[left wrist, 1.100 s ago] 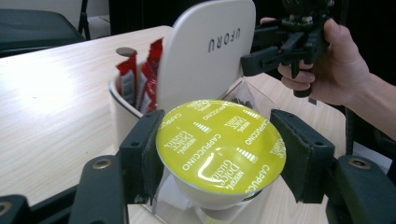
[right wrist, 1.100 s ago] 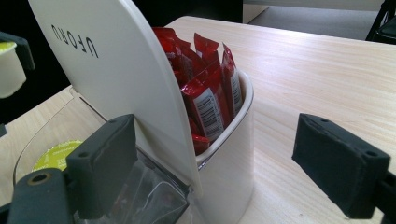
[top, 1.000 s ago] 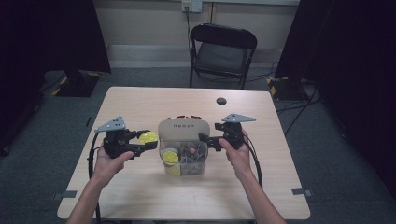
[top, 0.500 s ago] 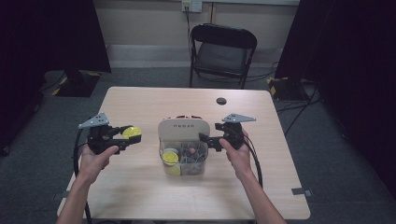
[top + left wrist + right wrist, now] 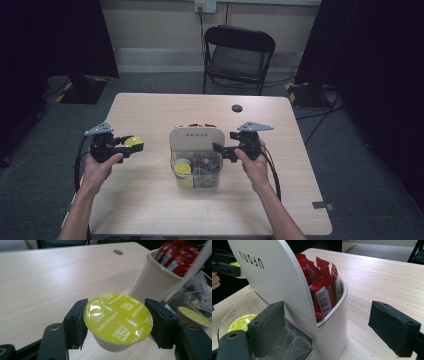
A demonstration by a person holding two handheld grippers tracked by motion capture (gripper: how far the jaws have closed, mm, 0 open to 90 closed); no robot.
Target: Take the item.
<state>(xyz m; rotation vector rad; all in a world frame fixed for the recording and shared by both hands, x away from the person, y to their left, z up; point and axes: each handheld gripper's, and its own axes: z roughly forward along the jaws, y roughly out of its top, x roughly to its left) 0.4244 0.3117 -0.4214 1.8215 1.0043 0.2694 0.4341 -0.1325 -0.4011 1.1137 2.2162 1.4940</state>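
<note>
Organizer [image 5: 196, 137] between capsule [image 5: 133, 141] and chair [image 5: 239, 55]

Left tool [image 5: 134, 143] clamped shut; right tool [image 5: 218, 148] gaping, level.

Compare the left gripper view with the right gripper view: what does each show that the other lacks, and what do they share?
Left gripper view: the left tongs shut on a yellow cappuccino capsule, its printed lid readable, and a dark round spot on the table. Right gripper view: the right tongs open around the white organizer's wall, the lettering on its upright panel, barcodes on the sachets. Shared: red sachets in the white compartment, a yellow capsule in the clear compartment, the wooden table.
</note>
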